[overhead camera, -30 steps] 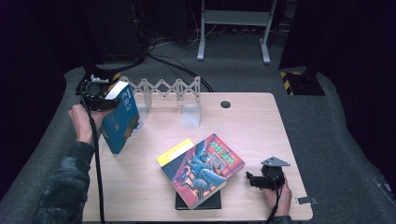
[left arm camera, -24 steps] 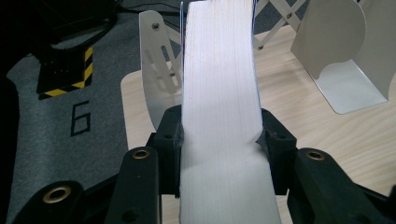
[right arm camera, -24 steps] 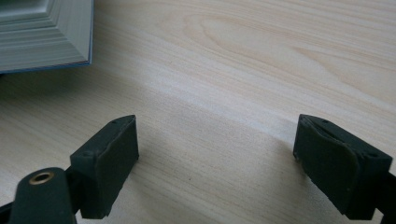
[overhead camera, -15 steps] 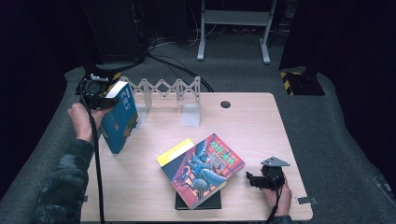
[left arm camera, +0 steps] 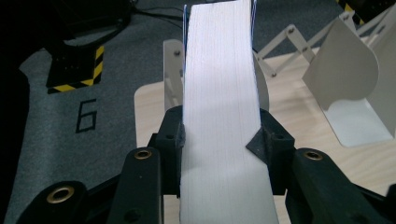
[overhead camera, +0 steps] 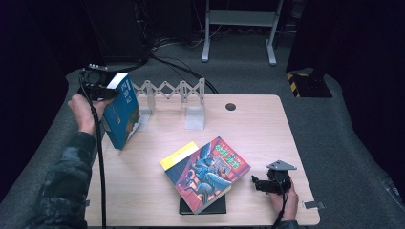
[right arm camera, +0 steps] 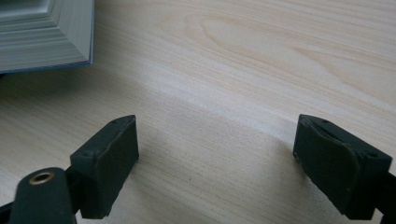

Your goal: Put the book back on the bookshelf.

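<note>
Left gripper (overhead camera: 106,89) clamped on one blue book (overhead camera: 122,112), tilted at table's (overhead camera: 258,124) left edge beside one folding rack (overhead camera: 172,90). Three more books stacked centre. Right gripper (overhead camera: 260,183) jaws apart, empty.

A book (overhead camera: 122,112) stands tilted at the table's (overhead camera: 267,129) left edge, just before the rack (overhead camera: 174,93). Three more books (overhead camera: 205,174) lie stacked (askew) near the front, right of it.

A teal book (overhead camera: 122,114) with white pages; black hand-held gripper (overhead camera: 98,88).
</note>
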`<act>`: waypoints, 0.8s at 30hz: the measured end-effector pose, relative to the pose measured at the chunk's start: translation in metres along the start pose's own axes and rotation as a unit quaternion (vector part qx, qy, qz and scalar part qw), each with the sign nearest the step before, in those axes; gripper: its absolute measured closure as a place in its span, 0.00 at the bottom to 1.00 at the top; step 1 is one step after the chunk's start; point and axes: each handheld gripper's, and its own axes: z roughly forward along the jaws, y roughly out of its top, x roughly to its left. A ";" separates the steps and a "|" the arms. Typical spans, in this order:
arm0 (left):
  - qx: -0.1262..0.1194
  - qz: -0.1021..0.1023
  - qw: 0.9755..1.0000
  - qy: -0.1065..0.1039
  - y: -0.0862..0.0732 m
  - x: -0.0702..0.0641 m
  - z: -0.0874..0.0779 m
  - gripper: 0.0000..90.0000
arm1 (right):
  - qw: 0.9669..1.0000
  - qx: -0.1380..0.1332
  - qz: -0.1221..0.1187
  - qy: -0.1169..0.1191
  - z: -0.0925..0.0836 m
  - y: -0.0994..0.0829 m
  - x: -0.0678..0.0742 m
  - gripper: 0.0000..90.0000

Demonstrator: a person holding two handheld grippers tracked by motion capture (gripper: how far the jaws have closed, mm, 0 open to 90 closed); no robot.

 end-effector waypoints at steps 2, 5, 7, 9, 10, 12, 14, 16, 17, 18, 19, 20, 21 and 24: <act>-0.005 -0.004 1.000 0.002 0.004 -0.002 0.003 0.67 | 1.000 0.004 0.007 0.000 0.000 0.000 0.001 0.15; -0.009 -0.016 1.000 -0.001 0.009 -0.003 0.009 0.67 | 1.000 0.001 0.003 0.000 0.000 0.000 0.000 0.15; -0.009 -0.022 1.000 0.000 0.013 -0.003 0.013 0.67 | 1.000 0.001 0.004 0.000 0.000 0.000 0.001 0.15; -0.007 -0.025 1.000 0.005 0.016 -0.004 0.018 0.67 | 1.000 0.000 -0.002 0.000 0.000 0.000 0.000 0.15; -0.010 -0.026 1.000 0.009 0.017 -0.004 0.020 0.67 | 1.000 0.000 -0.001 0.000 0.000 0.000 0.000 0.15; -0.010 -0.028 0.999 0.015 0.020 -0.004 0.026 0.67 | 1.000 0.001 0.000 0.000 0.000 0.000 0.001 0.15; -0.009 -0.030 0.999 0.017 0.022 -0.003 0.032 0.67 | 1.000 0.001 0.002 -0.001 0.000 0.000 0.001 0.15; -0.008 -0.039 0.999 0.023 0.023 -0.002 0.037 0.67 | 1.000 0.001 0.002 -0.004 0.000 0.000 0.001 0.15; -0.009 -0.041 0.999 0.025 0.024 -0.001 0.040 0.67 | 1.000 0.004 -0.002 -0.003 0.000 0.000 0.001 0.15; -0.009 -0.046 0.999 0.027 0.025 -0.001 0.042 0.67 | 1.000 0.004 -0.001 -0.003 0.000 0.000 0.001 0.15; -0.008 -0.048 0.998 0.026 0.027 0.000 0.044 0.67 | 1.000 0.004 -0.003 -0.003 0.000 0.000 0.001 0.15; -0.007 -0.052 0.998 0.029 0.028 0.000 0.046 0.67 | 1.000 0.005 -0.001 -0.003 0.000 0.000 0.001 0.15; -0.005 -0.053 0.998 0.029 0.029 0.000 0.048 0.67 | 1.000 0.004 -0.003 -0.004 0.000 0.000 0.001 0.15; -0.006 -0.055 0.998 0.032 0.031 -0.002 0.054 0.67 | 1.000 0.005 -0.001 -0.002 0.000 0.000 0.001 0.16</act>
